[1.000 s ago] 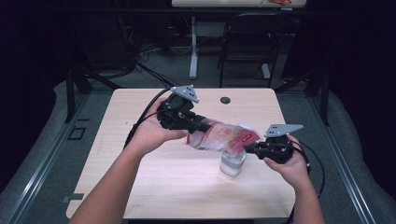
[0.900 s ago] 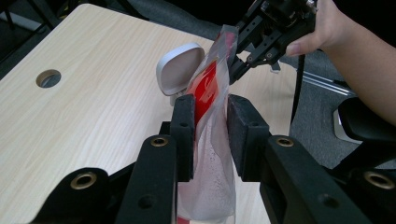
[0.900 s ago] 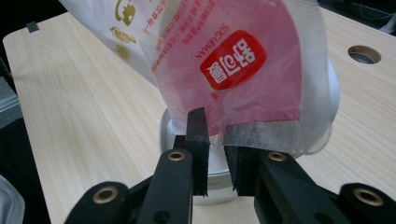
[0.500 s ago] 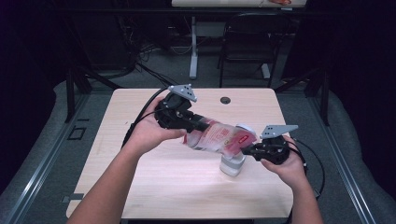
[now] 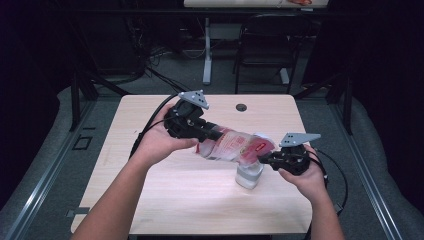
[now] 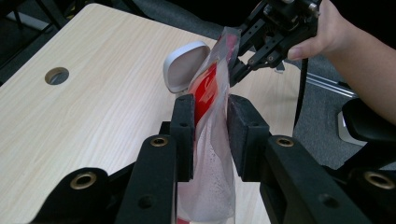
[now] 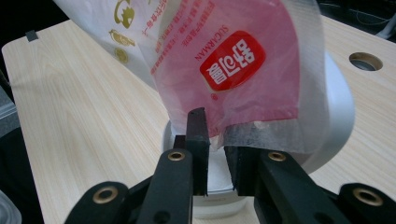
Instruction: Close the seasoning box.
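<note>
Dark room all round, cables and a chair [image 5: 260,50] at the back, and one pale wooden bench [image 5: 150,200] under the light. Everything hangs off that white container [image 5: 248,174] standing right of the bench's middle, its flip lid [image 6: 183,65] up.

Up and to the left of the container, the left claw [image 5: 207,134] is clamped on the fat lower end of a plastic bag [image 5: 232,147], pads pressed flat against both faces. The bag stretches from there, tilted, with its far end directly over the container's mouth. Clear film, red print, what looks like white granules [image 6: 210,154] bunched inside. That is soft, slick stuff, I'd say, light but shifty, the weight sliding wherever it tips. It will sag if held by one end alone.

Just right of the container, the right claw [image 5: 267,159] pinches the bag's upper edge, jaws closed on the thin crinkled seam [image 7: 243,133]. Good spots, I reckon: the body below for weight, the seam for steering. Squeeze too lightly and the film could slip out.
</note>
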{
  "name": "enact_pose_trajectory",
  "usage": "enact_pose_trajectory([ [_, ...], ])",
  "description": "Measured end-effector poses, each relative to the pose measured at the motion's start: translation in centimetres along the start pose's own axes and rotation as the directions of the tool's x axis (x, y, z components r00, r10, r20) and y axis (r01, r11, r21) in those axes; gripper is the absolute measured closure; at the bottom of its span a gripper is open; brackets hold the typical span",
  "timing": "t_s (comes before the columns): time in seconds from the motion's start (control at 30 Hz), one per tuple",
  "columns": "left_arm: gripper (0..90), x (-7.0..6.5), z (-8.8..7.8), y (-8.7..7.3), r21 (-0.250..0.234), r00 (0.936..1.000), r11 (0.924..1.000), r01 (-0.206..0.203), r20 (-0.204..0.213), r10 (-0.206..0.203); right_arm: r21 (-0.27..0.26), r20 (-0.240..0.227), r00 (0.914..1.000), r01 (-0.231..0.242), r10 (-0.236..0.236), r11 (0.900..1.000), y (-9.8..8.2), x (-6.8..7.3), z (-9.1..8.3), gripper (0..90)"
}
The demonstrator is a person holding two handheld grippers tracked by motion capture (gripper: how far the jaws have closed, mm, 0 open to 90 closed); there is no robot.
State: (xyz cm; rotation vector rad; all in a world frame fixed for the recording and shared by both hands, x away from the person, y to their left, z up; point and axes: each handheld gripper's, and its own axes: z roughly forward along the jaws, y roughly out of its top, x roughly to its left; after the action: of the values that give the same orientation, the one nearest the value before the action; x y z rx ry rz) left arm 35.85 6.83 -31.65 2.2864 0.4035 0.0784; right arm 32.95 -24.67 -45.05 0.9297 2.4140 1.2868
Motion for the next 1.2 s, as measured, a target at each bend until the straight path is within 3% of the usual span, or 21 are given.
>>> enact_pose_trajectory([
  [0.23, 73.2, 0.2, -0.1, -0.3, 0.002, 0.9999, 1.0, 0.009, -0.006, -0.009, 0.016, -0.006, 0.9999, 0.016, -0.016, 1.0, 0.1, 0.1, -0.1, 80.1],
  [0.5, 73.3, 0.7, 0.0, -1.4, 0.011, 0.9991, 0.9992, 0.038, -0.018, -0.038, -0.005, -0.009, 0.9996, 0.026, -0.026, 1.0, 0.5, 0.4, -0.9, 80.4],
  [0.8, 73.3, 1.1, -0.1, -2.3, 0.009, 0.9986, 0.9986, 0.052, -0.013, -0.052, -0.008, -0.006, 0.9993, 0.036, -0.036, 0.999, 0.7, 0.8, -0.7, 80.4],
  [1.2, 73.8, 1.8, 0.1, -4.6, -0.006, 0.996, 0.996, 0.089, -0.005, -0.089, -0.038, -0.014, 0.9992, 0.038, -0.038, 0.999, 0.9, 1.0, -0.4, 80.5],
])
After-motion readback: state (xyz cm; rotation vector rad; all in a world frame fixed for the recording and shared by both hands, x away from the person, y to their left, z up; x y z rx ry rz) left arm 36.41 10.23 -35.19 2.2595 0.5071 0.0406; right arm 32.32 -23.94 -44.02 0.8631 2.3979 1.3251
